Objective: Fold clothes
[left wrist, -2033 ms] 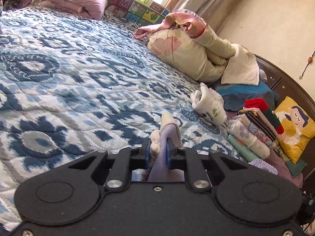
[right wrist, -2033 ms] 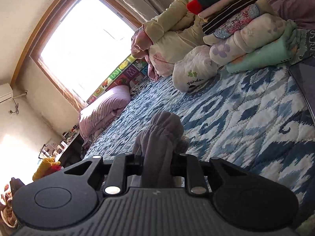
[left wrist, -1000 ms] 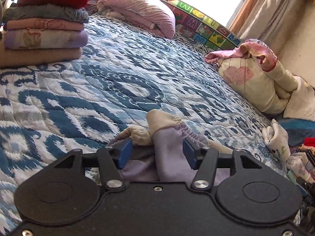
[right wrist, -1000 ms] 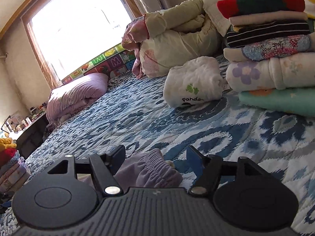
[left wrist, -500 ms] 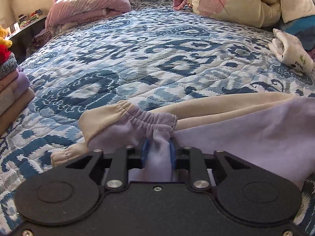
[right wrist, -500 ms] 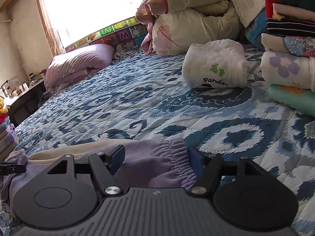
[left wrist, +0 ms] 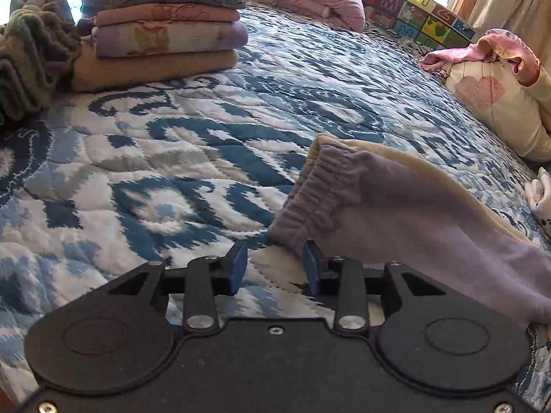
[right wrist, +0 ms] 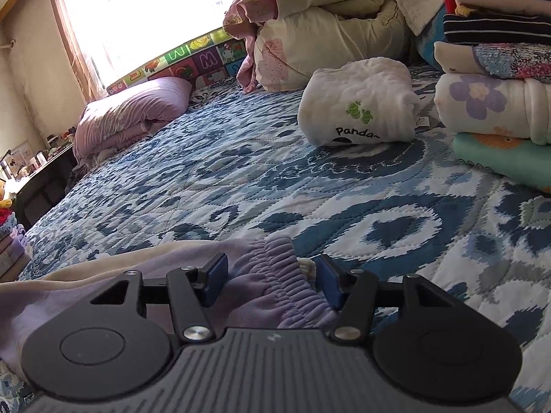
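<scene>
A lilac garment with cream lining (left wrist: pixel 396 206) lies stretched flat on the blue-and-white quilt (left wrist: pixel 172 158). One gathered elastic cuff (left wrist: pixel 310 199) rests just ahead and right of my left gripper (left wrist: pixel 273 268), which is open with only quilt between its blue pads. In the right wrist view the other cuff (right wrist: pixel 275 275) lies between the spread fingers of my right gripper (right wrist: pixel 272 280), which is open and not squeezing it. The garment's body (right wrist: pixel 69 292) runs off to the left there.
A stack of folded clothes (left wrist: pixel 165 31) and a grey-green knit (left wrist: pixel 31 58) sit at the left of the bed. Another folded stack (right wrist: pixel 492 103), a white panda bundle (right wrist: pixel 358 103), a rolled duvet (right wrist: pixel 327 27) and a pink pillow (right wrist: pixel 131 113) lie farther off.
My left gripper, shut on the cuff half a second ago, has opened and let it go, shifting left of it. The right gripper stays open over the other cuff.
</scene>
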Demonstrator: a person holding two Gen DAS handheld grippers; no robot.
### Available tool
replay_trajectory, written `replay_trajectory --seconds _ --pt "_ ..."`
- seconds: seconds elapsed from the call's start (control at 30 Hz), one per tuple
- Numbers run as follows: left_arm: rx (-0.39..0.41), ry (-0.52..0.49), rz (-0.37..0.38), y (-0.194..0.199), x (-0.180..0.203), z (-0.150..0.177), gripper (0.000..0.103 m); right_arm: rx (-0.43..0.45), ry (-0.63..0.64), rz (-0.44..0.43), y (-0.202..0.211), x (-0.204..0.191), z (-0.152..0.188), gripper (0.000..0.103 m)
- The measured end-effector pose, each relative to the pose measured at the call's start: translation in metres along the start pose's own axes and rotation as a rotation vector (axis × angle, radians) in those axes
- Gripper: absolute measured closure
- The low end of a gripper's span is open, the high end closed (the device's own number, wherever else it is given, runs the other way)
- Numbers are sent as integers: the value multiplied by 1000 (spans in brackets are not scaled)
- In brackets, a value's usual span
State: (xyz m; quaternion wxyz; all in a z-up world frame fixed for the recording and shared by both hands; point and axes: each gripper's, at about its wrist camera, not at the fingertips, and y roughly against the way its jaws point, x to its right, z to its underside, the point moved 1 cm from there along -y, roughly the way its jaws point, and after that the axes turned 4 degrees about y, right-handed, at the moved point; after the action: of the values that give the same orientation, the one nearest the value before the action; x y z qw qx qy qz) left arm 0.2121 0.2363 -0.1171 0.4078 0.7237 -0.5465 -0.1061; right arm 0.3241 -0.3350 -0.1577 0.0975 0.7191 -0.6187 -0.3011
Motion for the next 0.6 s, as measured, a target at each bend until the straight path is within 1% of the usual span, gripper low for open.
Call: replay_trajectory --seconds 0.03,0.1,0.17,0.2,0.27,0.33,0.43,0.57,0.6 --pt "11 -5 10 2 1 -3 62 1 -1 -2 0 0 0 45" --pt "32 -19 33 7 6 -11 61 2 -3 -6 -1 -1 -1 44" --pt "46 -83 55 6 23 -22 59 6 6 -5 -3 0 -3 43" --pt "50 -124 59 3 32 -26 56 7 10 -4 -4 0 -4 44" --pt "52 -219 59 -6 52 -36 56 11 18 -3 -5 1 -6 44" --pt "33 -302 56 -18 66 -42 53 15 26 -2 -7 1 -7 44" --pt "0 -407 22 -40 79 -48 52 16 36 3 -10 3 -9 43" --pt "-40 -477 14 -57 81 -54 51 5 53 -17 -16 3 -10 43" --pt "-51 -487 14 -61 80 -55 51 6 59 -28 -16 2 -10 45"
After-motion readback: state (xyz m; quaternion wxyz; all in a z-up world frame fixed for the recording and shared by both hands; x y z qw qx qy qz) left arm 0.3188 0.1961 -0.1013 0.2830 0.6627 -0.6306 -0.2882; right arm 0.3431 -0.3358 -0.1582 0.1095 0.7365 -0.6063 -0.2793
